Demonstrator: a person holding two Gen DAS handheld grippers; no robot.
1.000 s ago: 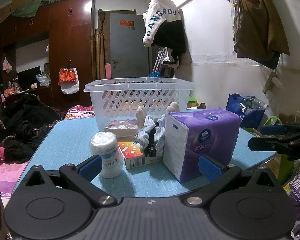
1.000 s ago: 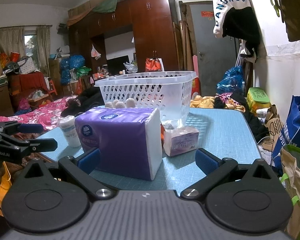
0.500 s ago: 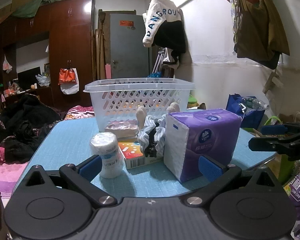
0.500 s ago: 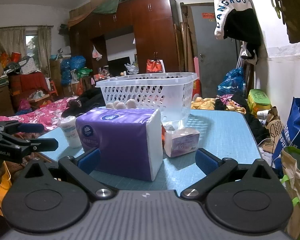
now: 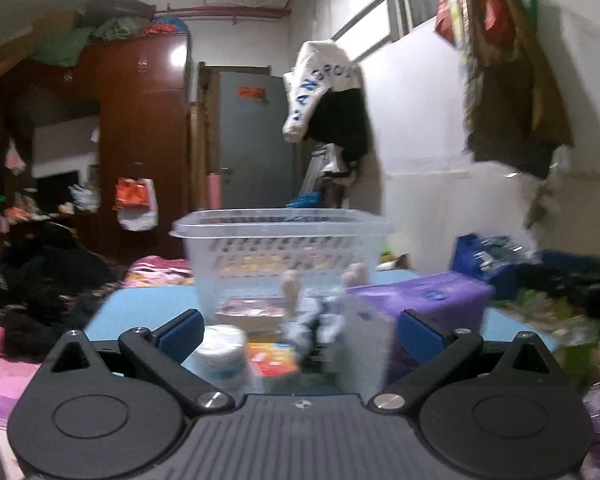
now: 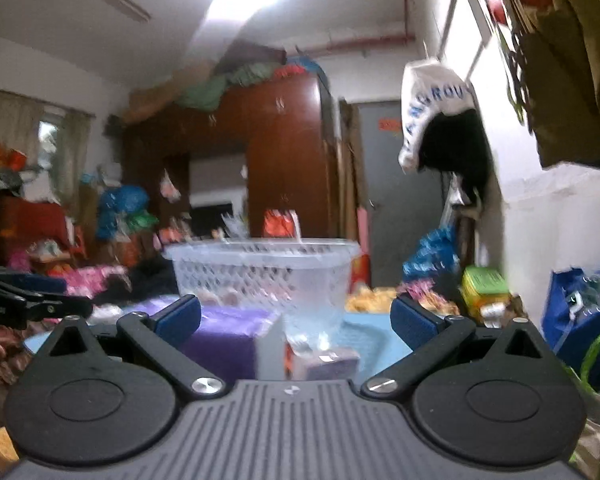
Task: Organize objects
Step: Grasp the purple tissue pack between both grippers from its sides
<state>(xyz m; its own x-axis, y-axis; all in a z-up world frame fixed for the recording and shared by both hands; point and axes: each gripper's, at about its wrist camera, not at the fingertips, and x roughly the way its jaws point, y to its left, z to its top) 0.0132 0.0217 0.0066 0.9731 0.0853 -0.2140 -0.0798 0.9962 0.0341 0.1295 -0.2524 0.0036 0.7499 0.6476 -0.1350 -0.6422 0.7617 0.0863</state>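
Note:
A white plastic basket (image 5: 280,240) stands at the back of a blue table (image 5: 148,300). In front of it lie a purple tissue pack (image 5: 424,300), a white roll (image 5: 220,352), an orange-and-white box (image 5: 272,356), a striped soft toy (image 5: 320,320) and a small pink pack (image 5: 248,312). My left gripper (image 5: 300,330) is open and empty, short of these things. My right gripper (image 6: 296,318) is open and empty; the basket (image 6: 260,272), purple pack (image 6: 228,340) and a small pack (image 6: 324,360) show beyond it. Both views are blurred.
A white wall (image 5: 440,200) with hanging clothes (image 5: 328,96) runs along the right. A dark wardrobe (image 5: 140,140) and a grey door (image 5: 256,140) stand behind. Bags (image 6: 580,308) sit on the floor at the right. Clothes pile (image 5: 40,288) lies to the left.
Both grippers have tilted upward, so the table objects sit lower in each view and more ceiling shows. Both views have gone blurry. The objects have not moved.

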